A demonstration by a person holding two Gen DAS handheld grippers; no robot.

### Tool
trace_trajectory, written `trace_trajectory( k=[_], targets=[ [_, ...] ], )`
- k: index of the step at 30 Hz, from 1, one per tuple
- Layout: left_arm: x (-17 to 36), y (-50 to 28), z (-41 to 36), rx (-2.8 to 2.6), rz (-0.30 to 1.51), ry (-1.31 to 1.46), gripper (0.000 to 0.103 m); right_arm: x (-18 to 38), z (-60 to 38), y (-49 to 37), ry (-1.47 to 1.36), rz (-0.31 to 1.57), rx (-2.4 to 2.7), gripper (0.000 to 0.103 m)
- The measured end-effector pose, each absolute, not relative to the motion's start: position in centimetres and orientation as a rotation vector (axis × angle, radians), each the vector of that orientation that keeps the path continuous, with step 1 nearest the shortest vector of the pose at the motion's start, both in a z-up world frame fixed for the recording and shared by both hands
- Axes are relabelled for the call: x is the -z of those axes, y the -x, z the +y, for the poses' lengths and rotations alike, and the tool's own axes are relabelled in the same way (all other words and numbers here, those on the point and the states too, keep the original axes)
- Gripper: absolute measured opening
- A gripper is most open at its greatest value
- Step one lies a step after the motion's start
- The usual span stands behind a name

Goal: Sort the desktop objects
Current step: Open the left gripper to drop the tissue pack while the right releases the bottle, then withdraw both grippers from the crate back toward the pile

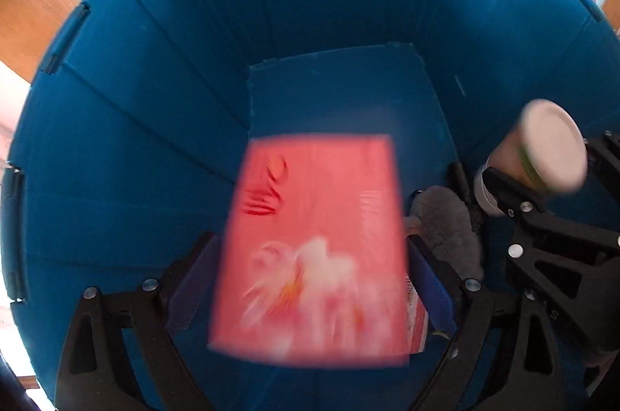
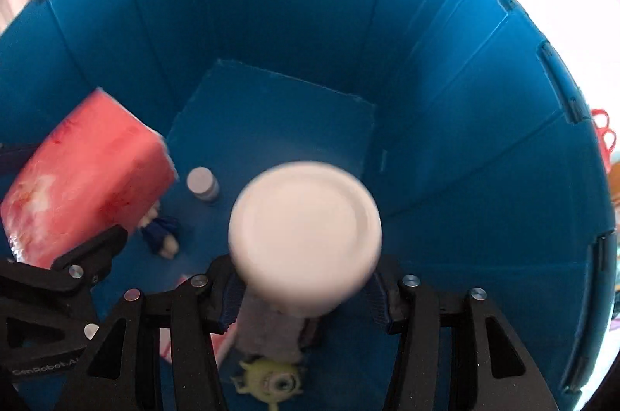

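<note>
Both grippers reach down into a deep blue bin (image 1: 162, 69). My left gripper (image 1: 310, 287) has its jaws wide, and a blurred pink tissue pack (image 1: 314, 240) with white flowers lies between them; the pads do not clearly touch it. The pack also shows in the right wrist view (image 2: 85, 178). My right gripper (image 2: 302, 294) has a blurred white-lidded jar (image 2: 306, 236) between its spread jaws; contact is unclear. The jar appears in the left wrist view (image 1: 542, 155) with the right gripper (image 1: 542, 178).
On the blue bin (image 2: 445, 81) floor lie a small white-capped bottle (image 2: 202, 184), a blue-and-white toy (image 2: 161, 230), a grey plush (image 2: 271, 333) and a green one-eyed monster toy (image 2: 271, 382). The grey plush shows beside the pack (image 1: 445, 225). Wooden furniture (image 1: 42, 4) is outside.
</note>
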State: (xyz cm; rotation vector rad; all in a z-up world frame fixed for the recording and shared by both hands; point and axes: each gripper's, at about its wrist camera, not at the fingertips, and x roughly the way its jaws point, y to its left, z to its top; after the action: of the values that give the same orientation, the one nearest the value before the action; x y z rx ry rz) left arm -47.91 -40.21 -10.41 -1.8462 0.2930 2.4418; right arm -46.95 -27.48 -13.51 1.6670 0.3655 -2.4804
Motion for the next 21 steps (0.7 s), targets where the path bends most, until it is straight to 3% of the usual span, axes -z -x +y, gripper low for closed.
trace_trajectory(
  k=[5,10,18,21],
  targets=[
    [10.4,47.5,-39.9,-2.45,0.307,1.846,0.095,13.4,-27.5,46.7,-1.651,0.408,2.508,0.058],
    [9.2,45.6,-39.5,-2.49,0.342,1.809,0.095,12.3,-27.3,45.9,-1.617,0.403,2.539,0.078],
    [2.8,42.3,-42.2,-2.616,0.274,1.607,0.095,5.0,-27.5,42.3,-1.399,0.407,2.608,0.097],
    [0.5,40.4,-42.3,-2.668,0.273,1.513,0.095,2.4,-26.8,40.4,-1.301,0.409,2.644,0.099]
  ],
)
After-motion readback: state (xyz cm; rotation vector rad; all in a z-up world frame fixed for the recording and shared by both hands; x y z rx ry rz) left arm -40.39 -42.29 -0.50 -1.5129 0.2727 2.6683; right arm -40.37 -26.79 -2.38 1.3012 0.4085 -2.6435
